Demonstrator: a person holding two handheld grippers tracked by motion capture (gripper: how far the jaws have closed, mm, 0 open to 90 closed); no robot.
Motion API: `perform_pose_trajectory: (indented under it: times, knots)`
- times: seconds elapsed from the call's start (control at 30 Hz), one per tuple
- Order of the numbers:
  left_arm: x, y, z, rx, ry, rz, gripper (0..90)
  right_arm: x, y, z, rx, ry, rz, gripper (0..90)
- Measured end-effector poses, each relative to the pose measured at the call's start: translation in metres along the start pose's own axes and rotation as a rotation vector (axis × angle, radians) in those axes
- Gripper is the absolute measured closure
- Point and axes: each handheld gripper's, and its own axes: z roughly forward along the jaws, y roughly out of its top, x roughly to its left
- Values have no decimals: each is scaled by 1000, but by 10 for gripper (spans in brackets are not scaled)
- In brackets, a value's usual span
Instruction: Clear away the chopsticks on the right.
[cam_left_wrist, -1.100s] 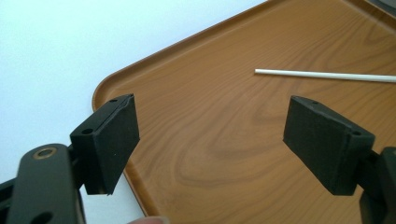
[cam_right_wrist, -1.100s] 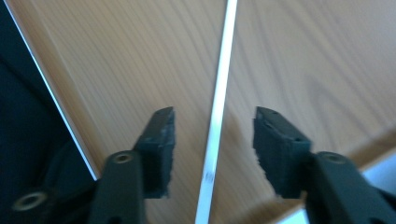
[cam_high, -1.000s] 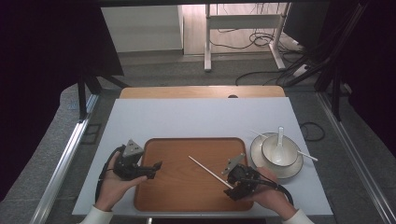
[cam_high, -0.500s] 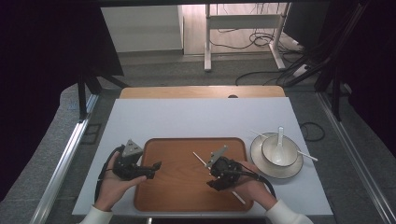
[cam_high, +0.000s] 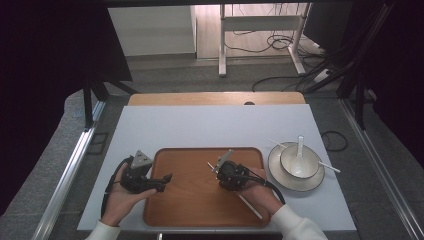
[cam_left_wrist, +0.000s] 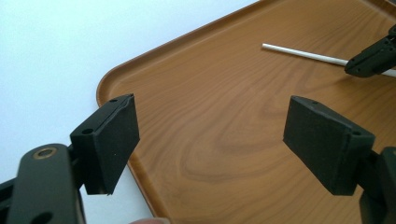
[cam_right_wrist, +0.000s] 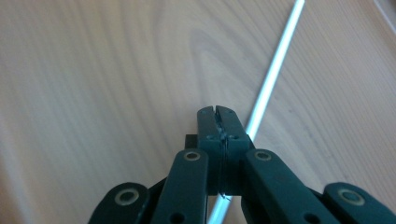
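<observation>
While the white chopstick lies slantwise on the wooden tray, the right gripper has just been closed on its middle; light, stiff and slippery, it is best pinched there. The left gripper is held wide open, empty

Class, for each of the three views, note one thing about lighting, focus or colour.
High view: dim, dark at both sides, brightest on the floor beyond the table. Left gripper view: the tray is warm and sharp, the near pads soft. Right gripper view: washed out, the stick glaring pale blue, the wood blurred.
</observation>
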Motion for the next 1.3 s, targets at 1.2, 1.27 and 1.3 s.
perform_pose_trajectory:
  times: [1.2, 1.27, 1.3]
  knots:
    - [3, -2, 1, 6, 8, 1, 179, -22, -14, -1, 20, -161, 64, 894]
    - [3, -2, 0, 7, 8, 3, 179, -23, -15, -1, 20, -160, 66, 894]
    - [3, -3, 1, 5, 7, 2, 179, -23, -15, -1, 19, -159, 69, 894]
